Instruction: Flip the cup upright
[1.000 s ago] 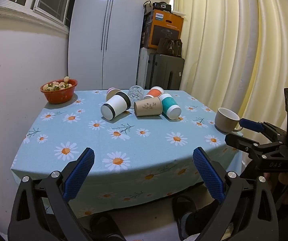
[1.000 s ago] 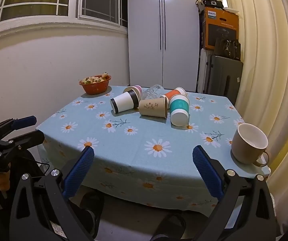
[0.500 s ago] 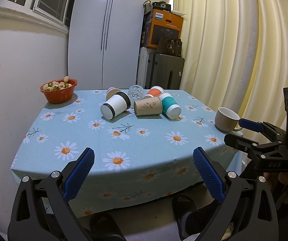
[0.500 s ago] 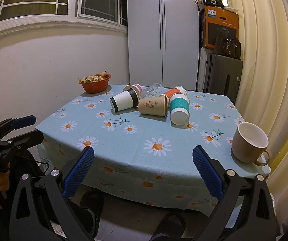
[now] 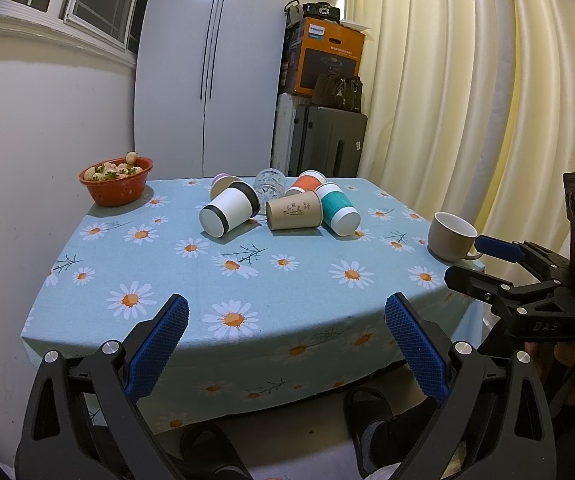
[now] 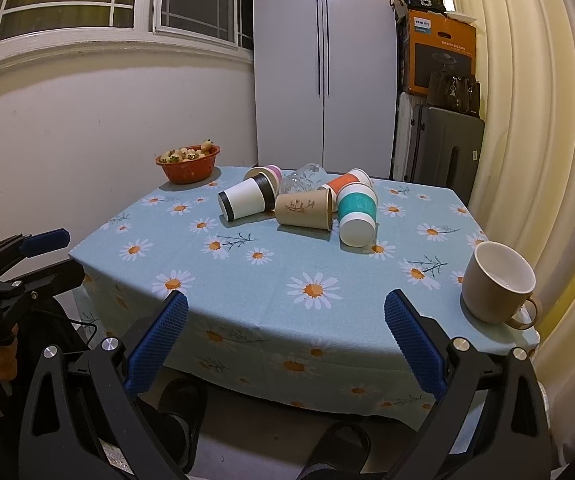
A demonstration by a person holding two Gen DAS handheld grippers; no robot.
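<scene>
While held off the near edge: both grippers hover short of the worktop (image 5: 175, 280), touching nothing.
Left gripper (image 5: 286, 346): level, aimed across the cloth, fingers (image 5: 157, 350) spread wide and empty.
Right gripper (image 6: 285, 344): level beside it, fingers (image 6: 415, 346) likewise wide apart, empty; from the left view it shows at the right edge (image 5: 483, 264).
Cups: a cluster lies tipped over at the far middle: white cup (image 5: 229, 213), brown cup (image 5: 294, 210), teal cup (image 5: 338, 213), orange cup (image 5: 307, 182), pink cup (image 5: 223, 183).
Contact: brown cup touches teal cup; a glass (image 5: 269, 184) lies behind them.
Mug (image 6: 495, 282): upright at the near right corner, handle toward the edge.
Bowl (image 5: 116, 180): red, filled, far left corner, well apart from the cups.
Path: bare daisy cloth lies between fingers and cluster.
Below: slippered feet (image 6: 181, 404) under the near edge.
</scene>
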